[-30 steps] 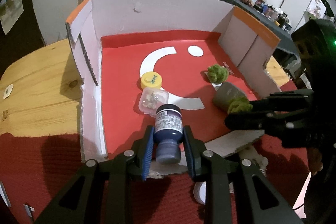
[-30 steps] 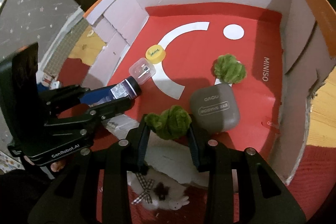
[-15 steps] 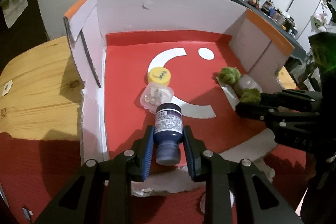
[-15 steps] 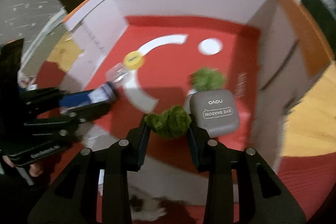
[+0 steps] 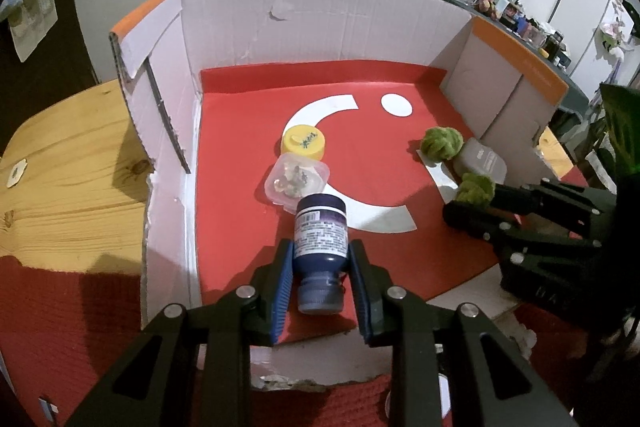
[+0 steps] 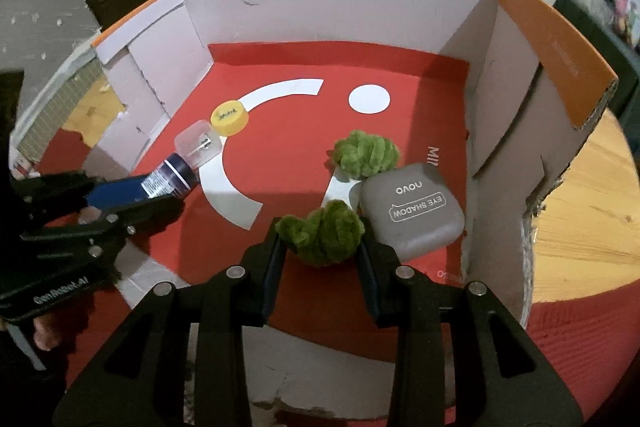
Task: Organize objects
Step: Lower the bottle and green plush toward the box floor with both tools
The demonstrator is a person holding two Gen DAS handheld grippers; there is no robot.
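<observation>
Toward the left wall of the box (image 5: 224, 39), left gripper (image 5: 320, 267) pinching the dark blue bottle (image 5: 320, 239) on its sides, bottle lying forward along the fingers, base end just short of the clear plastic case (image 5: 298, 179), yellow cap (image 5: 303, 143) directly behind that. Best set down by lowering until the bottle meets the red floor of the box beside the clear case, not on top of it — then spreading the fingers slowly, since a round bottle laid sideways looks likely to roll. Toward the right wall of the box, right gripper (image 6: 320, 247) pressed onto a green fuzzy ball (image 6: 324, 231), with the second green ball (image 6: 366, 155) behind it and the grey eye-shadow case (image 6: 412, 211) touching or nearly touching on the right. Soft and squashed in the grip, so likely to spring back on release; better eased down into the gap left of the grey case, close to its twin, without nudging either — contact with the floor not clear from either view.
</observation>
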